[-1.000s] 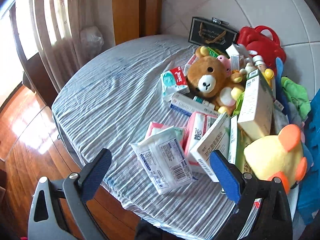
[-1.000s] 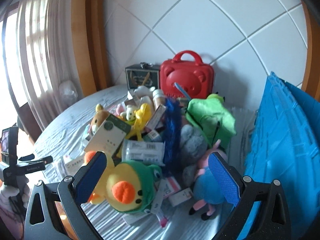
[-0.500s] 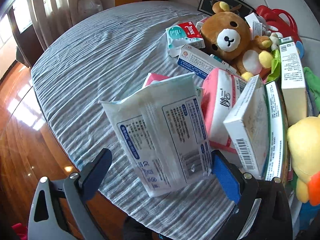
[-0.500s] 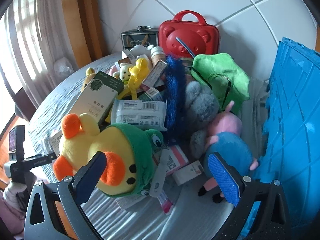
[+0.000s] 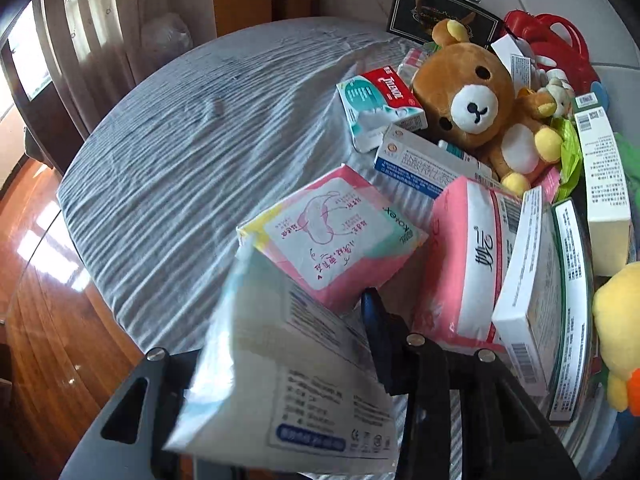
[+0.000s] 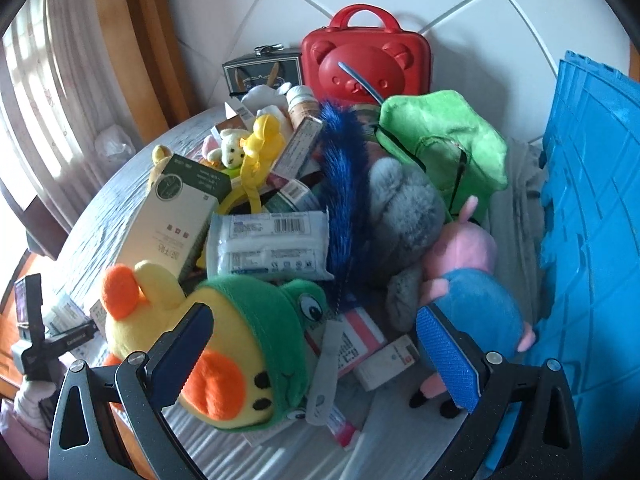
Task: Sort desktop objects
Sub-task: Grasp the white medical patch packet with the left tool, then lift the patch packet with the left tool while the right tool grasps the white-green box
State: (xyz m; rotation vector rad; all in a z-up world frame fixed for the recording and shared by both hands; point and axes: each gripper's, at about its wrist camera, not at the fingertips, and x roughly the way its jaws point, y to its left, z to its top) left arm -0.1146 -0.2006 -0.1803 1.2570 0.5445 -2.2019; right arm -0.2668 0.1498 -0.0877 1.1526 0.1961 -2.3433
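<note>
Between our left gripper's (image 5: 304, 344) pinching fingers hangs a white plastic packet (image 5: 288, 364), lifted off the striped tablecloth (image 5: 192, 152) and screening the near edge. Just behind it we see a pink pad pack (image 5: 332, 236), then boxes and a brown bear (image 5: 476, 104). Our right gripper (image 6: 316, 344) stays spread around a yellow duck plush (image 6: 208, 348); a blue crate (image 6: 596, 216) stands beyond.

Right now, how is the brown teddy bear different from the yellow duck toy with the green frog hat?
The brown teddy bear has brown fur and a white snout; the yellow duck toy is yellow with an orange beak. The bear's head is bare, while the duck wears a green frog hood. The bear lies apart from both grippers, but the duck sits right by the open right hand-held gripper. Both are soft plush toys in the pile.
</note>
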